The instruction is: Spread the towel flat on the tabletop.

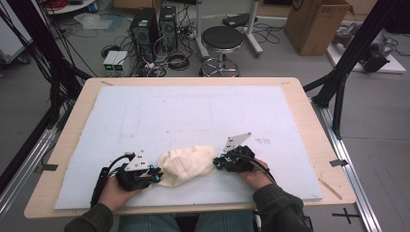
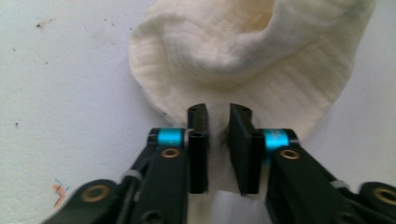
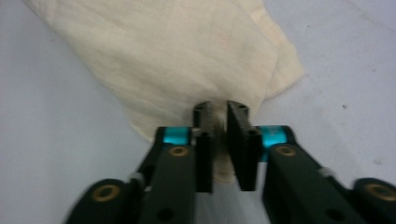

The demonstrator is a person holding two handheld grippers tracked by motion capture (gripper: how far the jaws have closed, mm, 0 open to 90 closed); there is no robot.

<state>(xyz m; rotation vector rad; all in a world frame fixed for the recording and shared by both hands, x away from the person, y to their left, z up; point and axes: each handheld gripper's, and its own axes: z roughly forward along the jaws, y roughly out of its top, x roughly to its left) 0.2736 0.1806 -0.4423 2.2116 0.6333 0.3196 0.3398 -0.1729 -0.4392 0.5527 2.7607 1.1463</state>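
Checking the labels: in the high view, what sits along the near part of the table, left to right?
left gripper → cream cloth → right gripper. All three lie on the pale sheet that covers the table.

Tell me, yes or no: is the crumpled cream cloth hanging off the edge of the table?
No, the crumpled cream cloth lies wholly on the pale blue foam sheet, well inside its edges.
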